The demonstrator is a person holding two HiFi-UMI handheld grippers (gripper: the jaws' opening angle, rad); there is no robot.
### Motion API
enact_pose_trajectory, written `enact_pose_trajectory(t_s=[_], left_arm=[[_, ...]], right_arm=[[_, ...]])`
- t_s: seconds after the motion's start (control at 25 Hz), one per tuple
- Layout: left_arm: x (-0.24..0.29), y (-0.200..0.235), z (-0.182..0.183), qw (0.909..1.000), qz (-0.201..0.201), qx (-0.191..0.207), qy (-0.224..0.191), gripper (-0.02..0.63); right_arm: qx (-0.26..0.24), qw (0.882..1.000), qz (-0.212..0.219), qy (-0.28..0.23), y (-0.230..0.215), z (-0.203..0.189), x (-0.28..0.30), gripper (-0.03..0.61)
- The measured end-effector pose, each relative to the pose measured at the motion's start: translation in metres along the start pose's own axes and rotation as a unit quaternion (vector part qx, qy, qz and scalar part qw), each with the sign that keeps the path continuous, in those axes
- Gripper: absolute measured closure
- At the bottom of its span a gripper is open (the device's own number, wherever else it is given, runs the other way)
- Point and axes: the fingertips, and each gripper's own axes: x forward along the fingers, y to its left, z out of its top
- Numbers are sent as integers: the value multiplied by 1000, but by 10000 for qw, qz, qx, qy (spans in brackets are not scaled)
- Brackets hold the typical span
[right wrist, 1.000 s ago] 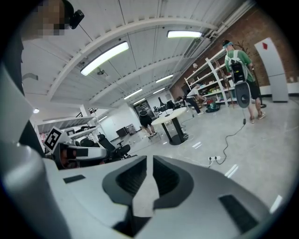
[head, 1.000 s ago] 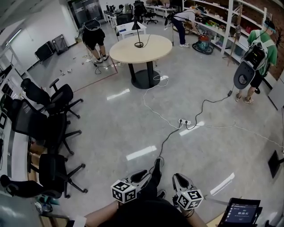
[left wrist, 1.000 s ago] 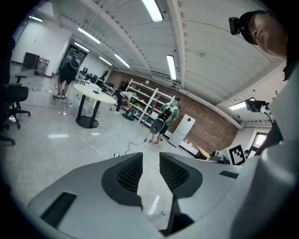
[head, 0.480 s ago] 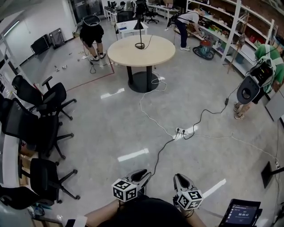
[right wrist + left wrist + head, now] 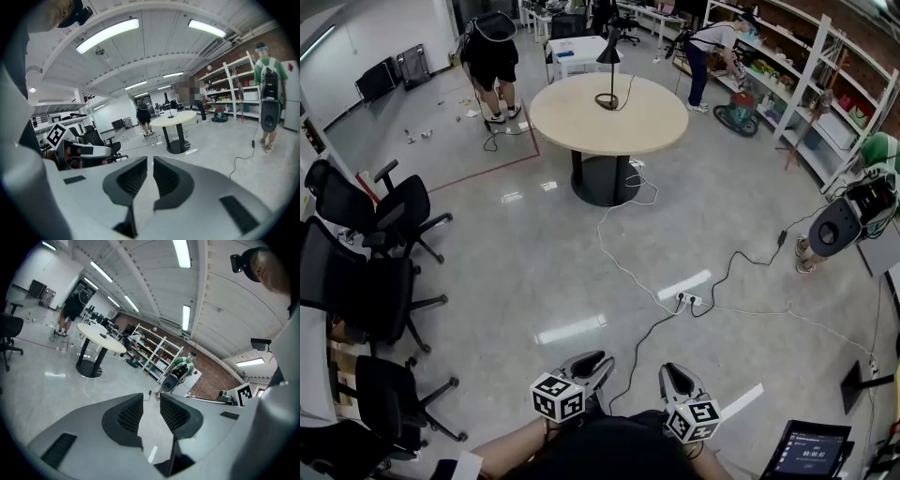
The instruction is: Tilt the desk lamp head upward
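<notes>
Desk lamp (image 5: 608, 58) stands on the round table (image 5: 581, 120) toward its far edge, black shade atop a thin stem, well apart from us across the floor, where a white cable runs from the table's foot to a power strip (image 5: 686, 299). We hold the left gripper (image 5: 591, 361) and the right gripper (image 5: 675, 375) low, side by side, close to our body. Each has its jaws a narrow gap apart, with nothing gripped and only floor showing between them.
</notes>
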Motion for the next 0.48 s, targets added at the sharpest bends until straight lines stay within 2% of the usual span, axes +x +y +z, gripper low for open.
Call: enact_pose_trajectory(t_s=[0.24, 0.48], left_arm=[[18, 41, 26, 9999, 4, -146, 72, 497], [43, 69, 44, 9992, 224, -318, 27, 497]], right_arm=[[138, 9997, -133, 172, -10, 17, 40, 536], [72, 9992, 226, 314, -20, 31, 94, 535]])
